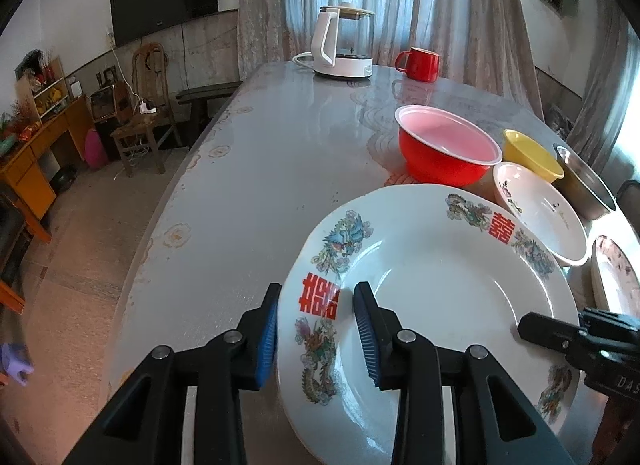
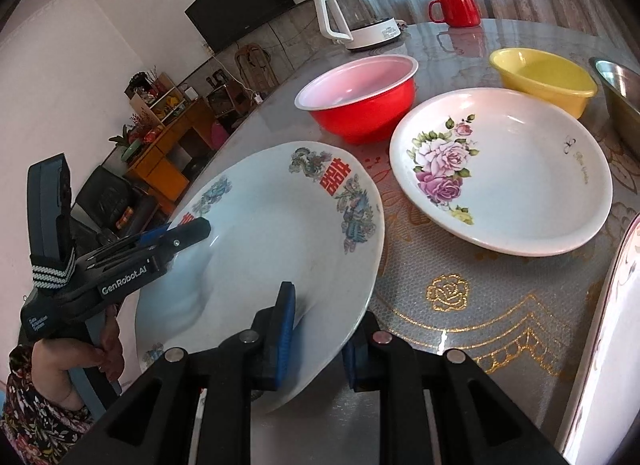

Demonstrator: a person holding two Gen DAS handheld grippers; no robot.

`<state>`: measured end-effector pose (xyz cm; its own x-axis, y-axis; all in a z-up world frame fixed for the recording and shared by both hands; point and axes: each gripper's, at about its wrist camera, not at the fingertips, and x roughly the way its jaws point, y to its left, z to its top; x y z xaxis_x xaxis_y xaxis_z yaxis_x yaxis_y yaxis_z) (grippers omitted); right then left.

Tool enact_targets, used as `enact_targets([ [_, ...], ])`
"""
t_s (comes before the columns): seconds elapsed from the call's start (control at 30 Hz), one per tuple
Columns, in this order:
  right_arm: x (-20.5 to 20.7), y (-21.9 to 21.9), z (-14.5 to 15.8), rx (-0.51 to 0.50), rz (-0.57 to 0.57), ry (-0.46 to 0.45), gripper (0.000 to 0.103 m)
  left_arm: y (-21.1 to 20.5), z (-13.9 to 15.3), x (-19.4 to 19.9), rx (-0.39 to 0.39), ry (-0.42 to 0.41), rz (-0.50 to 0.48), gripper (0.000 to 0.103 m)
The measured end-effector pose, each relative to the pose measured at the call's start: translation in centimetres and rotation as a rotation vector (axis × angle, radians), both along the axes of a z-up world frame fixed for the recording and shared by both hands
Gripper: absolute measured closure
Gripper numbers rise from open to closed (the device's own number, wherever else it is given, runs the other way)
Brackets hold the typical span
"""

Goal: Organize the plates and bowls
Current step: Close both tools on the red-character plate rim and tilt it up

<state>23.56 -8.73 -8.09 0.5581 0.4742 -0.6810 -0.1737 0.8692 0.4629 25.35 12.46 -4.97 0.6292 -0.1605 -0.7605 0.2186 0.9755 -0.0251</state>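
Both claws are clamped on the same dragon plate [image 1: 432, 289]: left gripper [image 1: 316, 329] pinches its rim with blue pads above and below, bottom centre of the left wrist view; right gripper [image 2: 316, 341] pinches the opposite rim, bottom centre of the right wrist view, one finger inside the plate well and one under the lip. Plate sits tilted, lower centre of both frames, apparently lifted off the table [image 1: 260, 153] on at least one side; can't tell if any edge touches. Handling, my read: glazed ceramic, stiff, moderately heavy, slick under the pads, chips or shatters if dropped or knocked into neighbours. Grip on the flat rim band is right, pads well in past the lip; two opposite holds limit rotation. Count: three plates visible, the dragon plate, the rose plate [image 2: 504, 169] at centre right, and a third plate edge [image 2: 600, 345] cut off at the right border. Three bowls: red bowl [image 2: 360, 97] upper centre, yellow bowl [image 2: 544, 77] upper right, and a steel bowl [image 2: 620, 97] partly out of frame at far right. Also one kettle [image 2: 356, 13] and one red mug [image 2: 456, 9] at the top. Rose plate looks like the likely stacking target.
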Motion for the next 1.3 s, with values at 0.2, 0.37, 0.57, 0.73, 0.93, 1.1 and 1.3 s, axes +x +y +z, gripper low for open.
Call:
enact_targets([
  [0.2,0.4,0.1,0.2,-0.022,0.004,0.011,0.083,-0.1,-0.1,-0.6,0.017,-0.009,-0.008,0.066],
  [0.37,0.2,0.1,0.5,-0.041,0.016,0.033,0.083,-0.3,-0.1,-1.9,0.029,-0.009,-0.025,0.066],
  [0.57,-0.6,0.0,0.9,-0.082,0.044,0.021,0.083,-0.4,-0.1,-3.1,0.014,0.002,-0.048,0.067],
  [0.73,-0.9,-0.1,1.3,-0.114,0.064,-0.007,0.083,-0.3,0.0,-2.8,0.0,0.015,-0.111,0.067],
  [0.93,-1.0,0.2,1.8,-0.156,0.07,-0.042,0.082,-0.4,-0.1,-3.8,0.003,-0.015,-0.113,0.067],
  [1.1,-2.0,0.4,2.3,-0.226,0.064,-0.091,0.082,-0.9,-0.1,-5.1,-0.012,-0.025,-0.11,0.067],
  [1.3,-3.2,0.0,3.1,-0.29,0.071,-0.152,0.082,-1.4,-0.4,-5.9,-0.068,-0.021,-0.093,0.067],
])
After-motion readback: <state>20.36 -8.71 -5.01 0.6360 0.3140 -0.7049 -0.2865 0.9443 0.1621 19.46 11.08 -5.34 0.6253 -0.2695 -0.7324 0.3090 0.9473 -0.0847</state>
